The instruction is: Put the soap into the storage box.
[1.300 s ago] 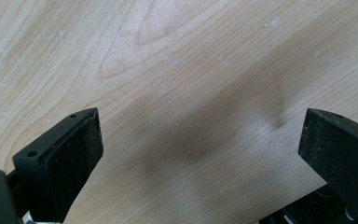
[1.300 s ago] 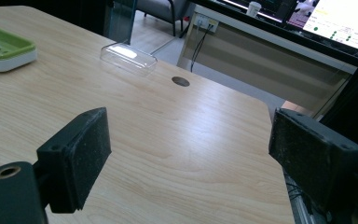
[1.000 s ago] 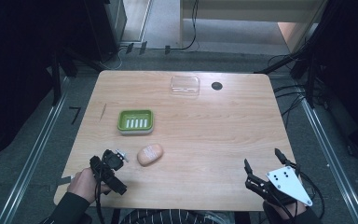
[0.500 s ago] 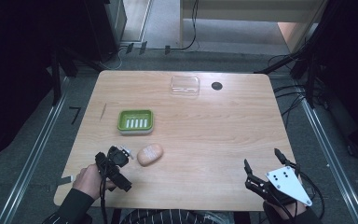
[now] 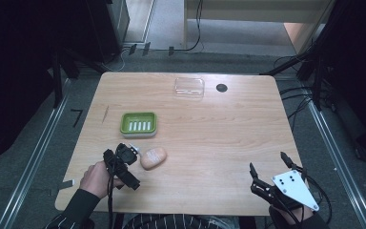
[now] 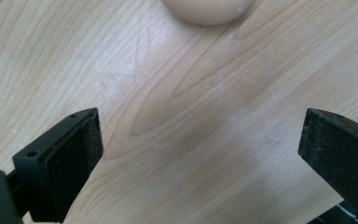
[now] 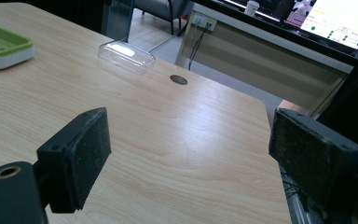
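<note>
left gripper closing on the soap bar

since the earlier frame the left gripper [image 5: 124,153] has advanced right and far along the table [image 5: 209,143], and now sits just beside the soap bar [image 5: 153,158]; the right gripper [image 5: 267,176] has not shifted at the near right corner

step in hand, as judged: approach for pickup. left jaws stand wide, nothing between them; in the left gripper view the bar [image 6: 207,10] lies ahead of the pads, not yet between them. right jaws also stand wide and empty

next move calls for a short advance until the pads bracket the bar, then closure across its narrow width

soap bar: pale peach, smooth, rounded oval, lying flat at near left, just near of the green soap dish [image 5: 138,124]. a clear lid [image 5: 189,88] rests at the far edge, well apart. smooth curved sides may slip under off-centre grip
</note>
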Available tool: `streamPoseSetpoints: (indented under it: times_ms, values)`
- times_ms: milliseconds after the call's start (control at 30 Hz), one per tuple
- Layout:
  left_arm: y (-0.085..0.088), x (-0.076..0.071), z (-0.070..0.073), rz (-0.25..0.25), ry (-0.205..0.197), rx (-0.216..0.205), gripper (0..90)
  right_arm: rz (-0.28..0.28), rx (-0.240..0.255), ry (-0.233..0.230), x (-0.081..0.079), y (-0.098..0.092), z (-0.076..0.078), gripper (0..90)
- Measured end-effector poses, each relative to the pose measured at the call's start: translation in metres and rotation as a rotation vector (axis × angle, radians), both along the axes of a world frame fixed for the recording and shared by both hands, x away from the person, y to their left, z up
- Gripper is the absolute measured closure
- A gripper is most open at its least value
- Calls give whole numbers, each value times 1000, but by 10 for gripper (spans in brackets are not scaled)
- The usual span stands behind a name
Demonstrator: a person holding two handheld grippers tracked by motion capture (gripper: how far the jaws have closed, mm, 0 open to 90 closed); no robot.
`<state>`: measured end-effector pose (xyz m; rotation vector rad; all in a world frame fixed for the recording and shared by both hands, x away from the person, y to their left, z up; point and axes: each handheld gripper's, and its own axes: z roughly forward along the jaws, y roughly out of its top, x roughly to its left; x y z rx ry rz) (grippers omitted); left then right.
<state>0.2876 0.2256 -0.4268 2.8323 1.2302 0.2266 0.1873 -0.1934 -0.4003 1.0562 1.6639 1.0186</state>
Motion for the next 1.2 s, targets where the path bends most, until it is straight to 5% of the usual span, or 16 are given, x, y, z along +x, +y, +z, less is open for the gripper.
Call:
streamPoseSetpoints:
  times_ms: [467,1200]
  values:
    - [-17,15,5,-31,-29,-16,0,-5,3,1,-1,0,0,134]
    - [-37,43,-6,-80,0,-69,0,-5,2,1,-1,0,0,135]
